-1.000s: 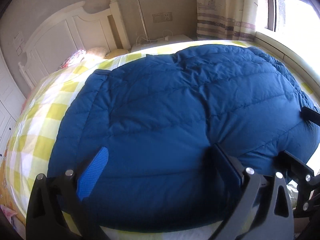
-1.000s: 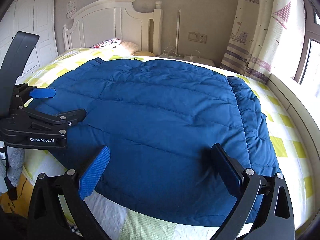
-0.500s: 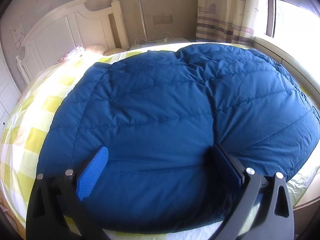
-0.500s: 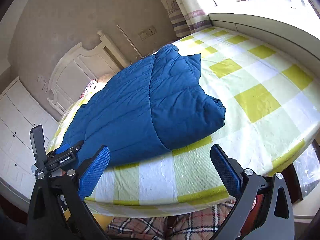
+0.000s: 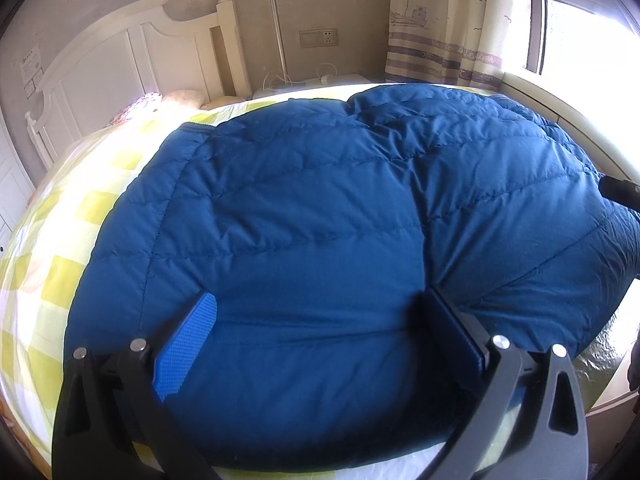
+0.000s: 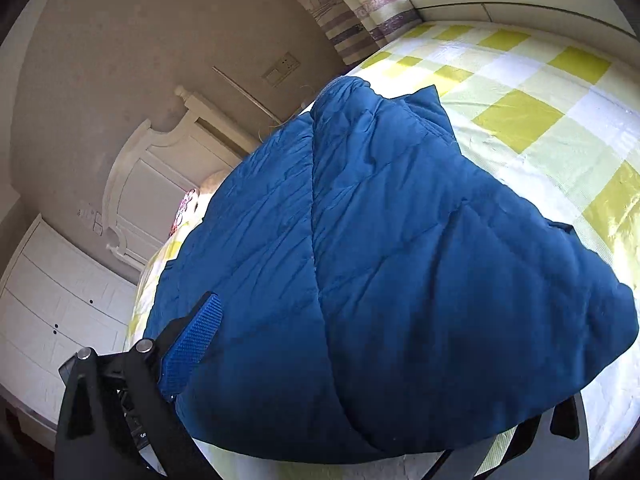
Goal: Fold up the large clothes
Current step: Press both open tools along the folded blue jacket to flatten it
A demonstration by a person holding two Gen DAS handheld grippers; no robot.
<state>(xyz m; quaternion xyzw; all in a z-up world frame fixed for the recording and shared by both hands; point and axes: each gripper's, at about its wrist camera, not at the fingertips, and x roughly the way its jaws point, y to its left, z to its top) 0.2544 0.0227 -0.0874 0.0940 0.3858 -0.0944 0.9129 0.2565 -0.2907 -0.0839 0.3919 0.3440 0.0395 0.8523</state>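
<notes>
Blue jacket [image 5: 304, 240] betw. wide-apart left gripper [image 5: 320, 344] fingers; right gripper [image 6: 328, 360] apart too.

My left wrist camera faces the headboard [image 5: 132, 56] from the bed's foot; my right (tilted, closer) shares the blue jacket [image 6: 400, 280] and headboard.

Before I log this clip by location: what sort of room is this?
Almost certainly a bedroom: a bed with a yellow-and-white checked sheet, a white panelled wooden headboard and a white wardrobe. A puffy blue quilted jacket lies spread on it.
</notes>
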